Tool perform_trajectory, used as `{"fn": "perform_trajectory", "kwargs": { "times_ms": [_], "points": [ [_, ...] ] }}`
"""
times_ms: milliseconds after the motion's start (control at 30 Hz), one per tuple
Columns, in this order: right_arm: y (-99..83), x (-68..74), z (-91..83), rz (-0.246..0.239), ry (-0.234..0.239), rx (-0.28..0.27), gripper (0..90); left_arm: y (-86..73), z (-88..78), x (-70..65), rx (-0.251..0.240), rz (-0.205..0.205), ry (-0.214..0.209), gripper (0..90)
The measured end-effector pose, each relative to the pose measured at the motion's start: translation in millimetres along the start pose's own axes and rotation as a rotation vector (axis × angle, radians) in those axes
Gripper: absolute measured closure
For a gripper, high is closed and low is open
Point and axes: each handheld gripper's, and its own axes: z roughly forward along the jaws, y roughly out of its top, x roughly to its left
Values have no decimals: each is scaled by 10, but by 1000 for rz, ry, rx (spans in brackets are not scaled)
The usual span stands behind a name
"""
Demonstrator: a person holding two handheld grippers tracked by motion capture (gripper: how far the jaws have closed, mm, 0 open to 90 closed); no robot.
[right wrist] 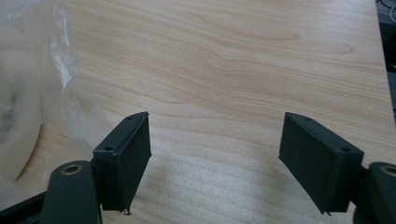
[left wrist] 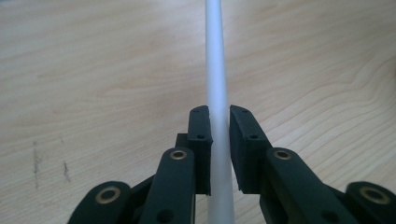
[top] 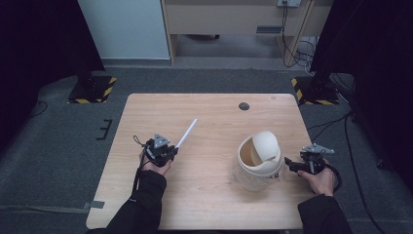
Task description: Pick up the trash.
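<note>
Print on the bin is unreadable; my left gripper clamps the white tube, my right gripper gapes with nothing between its jaws

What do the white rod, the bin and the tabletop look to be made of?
Rod: probably plastic, though it could be a paper tube; matt, even white, with no grain or shine. The left gripper is shut on it.
Bin: likely smooth cream plastic with a domed swing lid; a thin clear liner, crinkled and glossy, hangs over it.
Table: pale wood or wood-look laminate, with printed-looking grain and rounded corners.
</note>
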Motion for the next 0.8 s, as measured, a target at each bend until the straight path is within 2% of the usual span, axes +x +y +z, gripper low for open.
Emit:
{"fn": "perform_trajectory", "kwargs": {
  "times_ms": [133, 167, 200, 233, 300, 367, 433, 467, 500, 533, 800],
  "points": [
    [26, -5, -34, 0, -3, -23, 260, 37, -198, -20, -62, 14, -16, 788],
    [26, -5, -34, 0, -3, -23, 260, 37, -198, -20, -62, 14, -16, 788],
    [50, -7, -64, 17, -4, -42, 266, 32, -298, -41, -86, 28, -23, 788],
    [50, -7, -64, 17, -4, -42, 266, 32, -298, -41, -86, 28, -23, 788],
    [93, -15, -119, 39, -7, -76, 277, 20, -436, -82, -124, 48, -28, 788],
    [125, -21, -159, 43, -5, -98, 284, 29, -491, -107, -147, 54, -26, 788],
    [151, -20, -189, 46, -6, -116, 287, 34, -505, -117, -153, 63, -23, 788],
    [202, -11, -240, 50, -4, -151, 288, 45, -520, -144, -166, 82, -17, 788],
    [202, -11, -240, 50, -4, -151, 288, 45, -520, -144, -166, 82, -17, 788],
    [255, 3, -300, 55, 1, -183, 288, 44, -517, -161, -174, 90, -18, 787],
    [489, 47, -586, 70, 27, -324, 293, 67, -559, -189, -228, 96, -28, 788]
  ]
}}
